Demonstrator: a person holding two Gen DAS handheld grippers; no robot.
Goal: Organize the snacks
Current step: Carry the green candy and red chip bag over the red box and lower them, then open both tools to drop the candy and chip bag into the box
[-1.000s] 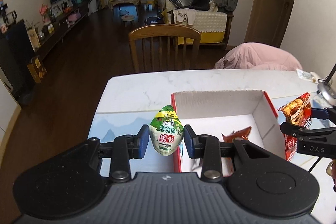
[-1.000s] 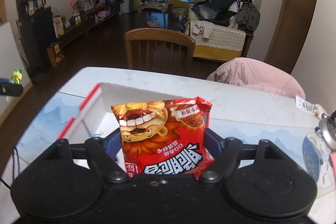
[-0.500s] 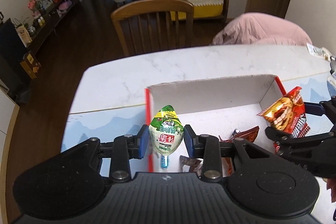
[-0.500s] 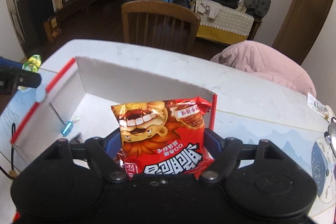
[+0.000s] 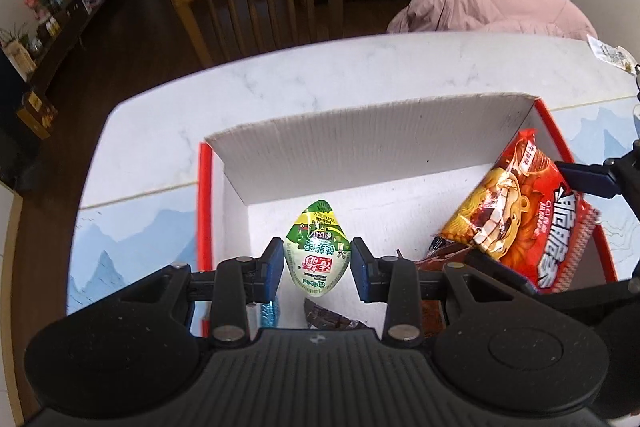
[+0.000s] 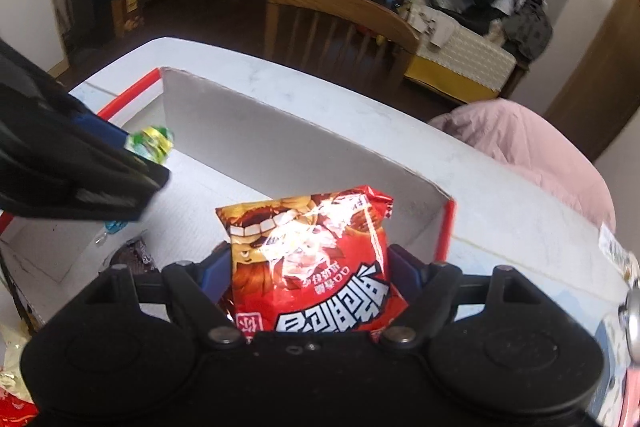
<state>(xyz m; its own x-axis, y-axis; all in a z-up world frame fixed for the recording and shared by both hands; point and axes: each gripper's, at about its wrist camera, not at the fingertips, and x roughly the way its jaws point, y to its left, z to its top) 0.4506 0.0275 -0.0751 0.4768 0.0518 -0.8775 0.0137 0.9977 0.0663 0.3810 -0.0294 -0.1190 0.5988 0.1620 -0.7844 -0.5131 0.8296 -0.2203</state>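
Two grippers, each one holding one snack over the box.

The left gripper (image 5: 317, 269) is squeezing a small green and white packet (image 5: 317, 259) between its blue pads, low over the left side of the box (image 5: 360, 151). The right gripper (image 6: 310, 277) is clamped on a big red snack bag (image 6: 312, 267), with its pads pressing both sides, over the right side of the same box. I think both snacks are about to be dropped in, so this part is nearly done but not finished. On the box floor I can count one dark brown wrapper (image 5: 328, 319), one more dark wrapper partly hidden behind the left gripper, and one small blue thing (image 6: 116, 225). Outside the box, a few more snack bags (image 6: 12, 387) wait at the near edge, so some tidying is left.
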